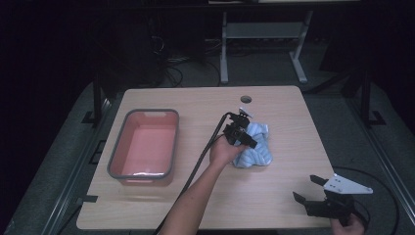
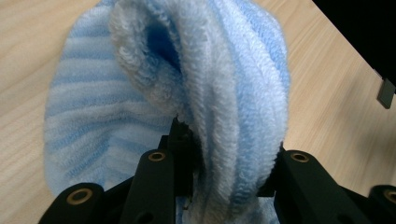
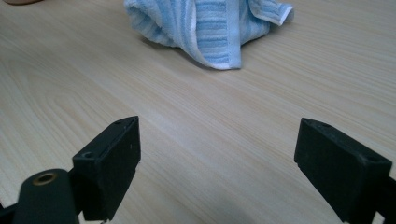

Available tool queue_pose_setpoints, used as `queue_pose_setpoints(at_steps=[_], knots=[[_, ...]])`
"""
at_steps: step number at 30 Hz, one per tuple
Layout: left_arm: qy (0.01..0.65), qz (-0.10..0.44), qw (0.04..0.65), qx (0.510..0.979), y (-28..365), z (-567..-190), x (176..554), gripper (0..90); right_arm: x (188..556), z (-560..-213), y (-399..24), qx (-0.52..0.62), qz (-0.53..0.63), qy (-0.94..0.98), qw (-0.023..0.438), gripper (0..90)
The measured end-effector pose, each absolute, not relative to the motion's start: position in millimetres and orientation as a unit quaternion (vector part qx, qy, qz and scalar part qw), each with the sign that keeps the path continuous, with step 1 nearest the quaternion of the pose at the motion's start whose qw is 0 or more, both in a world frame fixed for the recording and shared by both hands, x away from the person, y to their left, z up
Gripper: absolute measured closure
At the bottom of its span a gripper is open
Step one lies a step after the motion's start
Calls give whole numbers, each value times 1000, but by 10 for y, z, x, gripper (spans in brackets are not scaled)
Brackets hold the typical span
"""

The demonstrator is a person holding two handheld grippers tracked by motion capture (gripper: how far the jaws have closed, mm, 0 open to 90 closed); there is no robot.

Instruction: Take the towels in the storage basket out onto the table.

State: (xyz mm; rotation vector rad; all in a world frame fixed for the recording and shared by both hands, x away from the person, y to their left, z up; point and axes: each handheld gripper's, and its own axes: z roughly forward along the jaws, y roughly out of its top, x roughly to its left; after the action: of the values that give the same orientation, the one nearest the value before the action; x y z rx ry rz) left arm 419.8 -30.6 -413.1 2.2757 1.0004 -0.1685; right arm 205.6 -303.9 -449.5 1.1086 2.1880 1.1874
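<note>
Left tool gathering a towel at mid-surface, right tool idle

On the wooden surface a red tub sits well left of the blue striped towel; the left tool pinches a thick fold, likely to lift it tubward, which needs a firm hold, while the right tool waits spread and empty

We find no readable text, labels, brands, numbers or signs in any view.
</note>
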Motion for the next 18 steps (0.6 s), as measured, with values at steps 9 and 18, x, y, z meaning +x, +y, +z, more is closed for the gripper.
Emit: queue_pose_setpoints(at_steps=[9, 18], knots=[[381, -66, 318, 866, -316, -4214, 4182, 643, 2049, -4494, -3054, 399, 426, 785, 207, 140], [386, -64, 320, 863, -307, -4264, 4162, 596, 2033, -4488, -3053, 399, 426, 785, 207, 140]])
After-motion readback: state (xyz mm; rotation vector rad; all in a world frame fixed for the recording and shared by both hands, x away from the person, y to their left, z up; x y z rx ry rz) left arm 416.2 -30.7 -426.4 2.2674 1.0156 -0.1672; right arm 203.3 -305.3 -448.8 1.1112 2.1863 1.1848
